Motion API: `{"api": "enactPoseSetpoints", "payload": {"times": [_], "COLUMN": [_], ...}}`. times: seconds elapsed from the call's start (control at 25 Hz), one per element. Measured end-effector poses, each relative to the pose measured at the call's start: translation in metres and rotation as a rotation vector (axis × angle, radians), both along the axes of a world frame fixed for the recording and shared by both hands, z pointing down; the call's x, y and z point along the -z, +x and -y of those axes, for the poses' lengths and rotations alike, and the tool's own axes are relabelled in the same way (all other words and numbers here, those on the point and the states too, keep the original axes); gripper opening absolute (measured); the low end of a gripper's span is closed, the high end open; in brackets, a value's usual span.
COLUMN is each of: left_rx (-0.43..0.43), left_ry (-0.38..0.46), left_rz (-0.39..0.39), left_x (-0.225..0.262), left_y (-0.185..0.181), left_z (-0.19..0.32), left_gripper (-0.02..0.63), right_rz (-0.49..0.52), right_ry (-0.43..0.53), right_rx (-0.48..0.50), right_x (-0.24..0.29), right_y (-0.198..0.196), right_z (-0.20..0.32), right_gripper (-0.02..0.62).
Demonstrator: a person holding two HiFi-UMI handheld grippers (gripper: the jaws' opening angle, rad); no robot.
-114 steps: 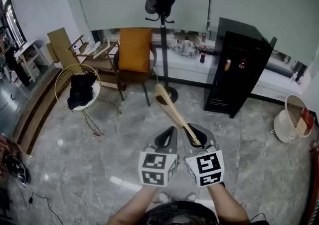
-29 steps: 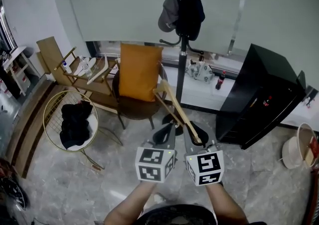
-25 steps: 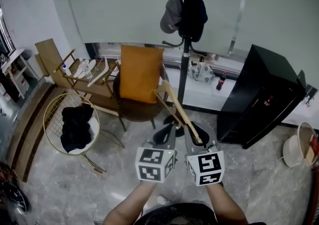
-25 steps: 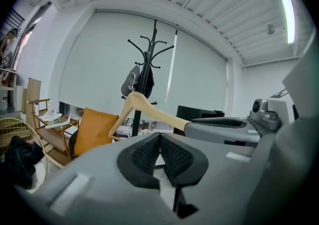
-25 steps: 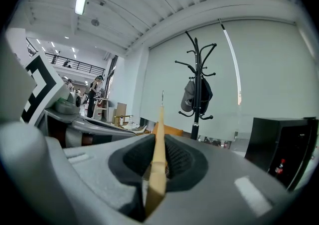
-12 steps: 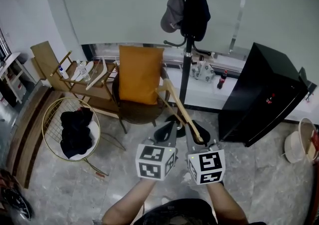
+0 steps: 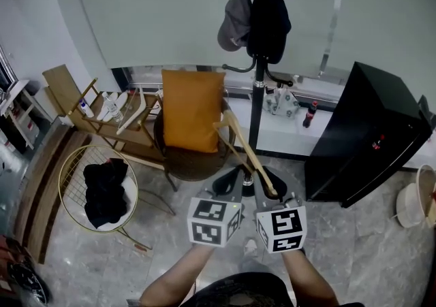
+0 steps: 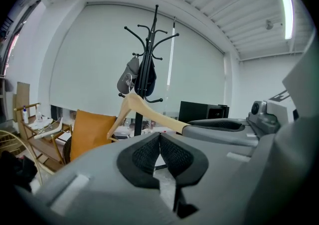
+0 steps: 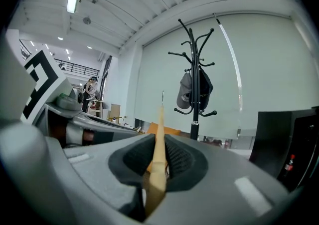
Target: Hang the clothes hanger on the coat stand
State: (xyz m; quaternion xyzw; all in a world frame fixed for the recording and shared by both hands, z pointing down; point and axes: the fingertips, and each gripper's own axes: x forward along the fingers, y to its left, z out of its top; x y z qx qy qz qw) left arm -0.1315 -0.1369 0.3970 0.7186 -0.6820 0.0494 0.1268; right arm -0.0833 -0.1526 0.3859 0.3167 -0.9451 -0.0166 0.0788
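A light wooden clothes hanger [image 7: 240, 148] sticks up and away from my right gripper [image 7: 270, 188], which is shut on one of its arms; the wood [image 9: 158, 155] runs between the pads. My left gripper [image 7: 227, 183] sits close beside it, shut with nothing in it, its pads [image 8: 159, 155] touching. The black coat stand [image 7: 257, 60] rises straight ahead, a grey cap [image 7: 233, 23] and a dark bag [image 7: 270, 18] hanging from its hooks. In the gripper views the coat stand [image 8: 144, 77] [image 9: 195, 87] stands beyond the hanger [image 8: 144, 114].
A chair with an orange cushion [image 7: 192, 111] stands just left of the stand's pole. A black cabinet [image 7: 368, 135] is at the right, a wire basket chair with dark cloth [image 7: 102, 186] at the left, a wooden folding chair [image 7: 95, 108] behind it. A low window ledge [image 7: 293, 111] holds bottles.
The view has closed in on the coat stand, which now looms larger and more central. Both grippers keep their pose, the hanger still held in the right one.
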Motion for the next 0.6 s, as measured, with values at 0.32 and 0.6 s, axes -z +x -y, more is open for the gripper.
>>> {"api": "enactPoseSetpoints", "payload": {"times": [0.32,0.6], "left_rx": [0.014,0.038], "left_ry": [-0.021,-0.042], "left_rz": [-0.011,0.001], "left_x": [-0.002,-0.008], "left_y": [-0.009,-0.016], "left_z": [0.060,0.097], "left_gripper": [0.005,0.005], "right_rz": [-0.003,0.013], "right_ry": [-0.030,-0.046], "right_rx": [-0.001,0.016], "right_x": [-0.005,-0.010], "right_y": [-0.005,-0.012], "right_z": [0.062,0.103], "right_gripper": [0.058,0.058]}}
